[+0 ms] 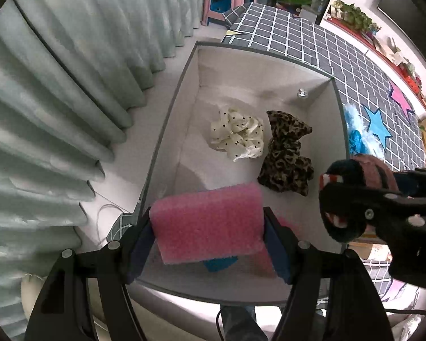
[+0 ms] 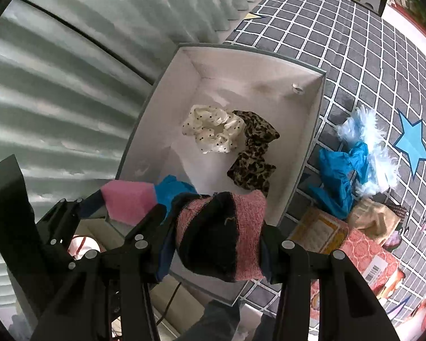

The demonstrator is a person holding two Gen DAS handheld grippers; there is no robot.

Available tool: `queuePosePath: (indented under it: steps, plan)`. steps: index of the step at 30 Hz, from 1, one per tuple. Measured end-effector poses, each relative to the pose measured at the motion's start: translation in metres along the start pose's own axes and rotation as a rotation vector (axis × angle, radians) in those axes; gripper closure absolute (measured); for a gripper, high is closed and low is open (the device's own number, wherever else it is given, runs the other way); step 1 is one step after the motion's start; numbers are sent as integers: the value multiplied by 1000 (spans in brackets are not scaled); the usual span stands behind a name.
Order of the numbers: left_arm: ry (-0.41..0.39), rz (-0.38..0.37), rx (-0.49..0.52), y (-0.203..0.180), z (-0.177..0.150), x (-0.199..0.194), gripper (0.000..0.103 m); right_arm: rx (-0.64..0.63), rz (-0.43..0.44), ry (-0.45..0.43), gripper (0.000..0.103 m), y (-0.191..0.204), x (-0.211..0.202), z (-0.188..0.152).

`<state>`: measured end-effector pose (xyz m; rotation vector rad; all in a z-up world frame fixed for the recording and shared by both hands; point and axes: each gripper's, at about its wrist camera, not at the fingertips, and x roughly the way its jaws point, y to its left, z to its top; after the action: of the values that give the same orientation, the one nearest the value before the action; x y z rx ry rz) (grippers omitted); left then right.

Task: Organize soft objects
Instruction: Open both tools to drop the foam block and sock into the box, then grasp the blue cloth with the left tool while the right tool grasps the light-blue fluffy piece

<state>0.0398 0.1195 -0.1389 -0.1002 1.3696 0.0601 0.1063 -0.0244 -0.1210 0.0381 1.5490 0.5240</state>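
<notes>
Both grippers are over the box (image 1: 269, 56) now, each with a load; the left gripper (image 1: 207, 224) has its jaws spread fairly wide and pressed onto either end of a pink sponge (image 1: 210, 221), which hangs just above the near end of the box floor; beneath it something blue (image 1: 220, 264) and something pink lie on the floor, mostly hidden; the right gripper (image 2: 215, 244) is narrower, pinching a bunched pink and black sock (image 2: 224, 236) above the near right rim; in the right view the sponge (image 2: 127, 201) sits just left of the sock; down in the box, a cream dotted scrunchie (image 1: 238, 136) touches a leopard scrunchie (image 1: 286, 153) near the middle; on the checked cloth (image 2: 355, 42) outside the right wall, a blue fabric (image 2: 338, 176) lies against pale blue fluff (image 2: 366, 139), a blue star (image 2: 411, 142) marked beyond them.
</notes>
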Motion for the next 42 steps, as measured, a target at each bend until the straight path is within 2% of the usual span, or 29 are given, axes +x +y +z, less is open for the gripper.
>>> queuePosePath:
  steps: [19,20,22,23,26,28,32,38,42]
  plan:
    - [30,-8,11,-5,1,8,26,7,10,16,53,-3,5,7]
    - [33,-7,9,-5,1,8,25,7,12,15,52,-3,5,7]
    - [28,-12,7,-4,0,7,22,7,22,14,42,-2,4,7]
    - [24,-15,8,-5,0,7,22,7,27,13,33,-2,3,7]
    - [9,-33,7,-5,-2,3,14,7,27,3,29,-2,0,8]
    - [5,-42,-14,-2,-1,2,1,12,23,-2,22,-3,-2,8]
    - [11,-67,-63,3,1,3,0,23,25,-22,3,-7,-11,8]
    - [-10,-101,-98,0,8,-8,0,25,26,-81,2,-19,-45,11]
    - [-18,-124,-106,-8,15,-17,0,58,0,-132,2,-49,-79,16]
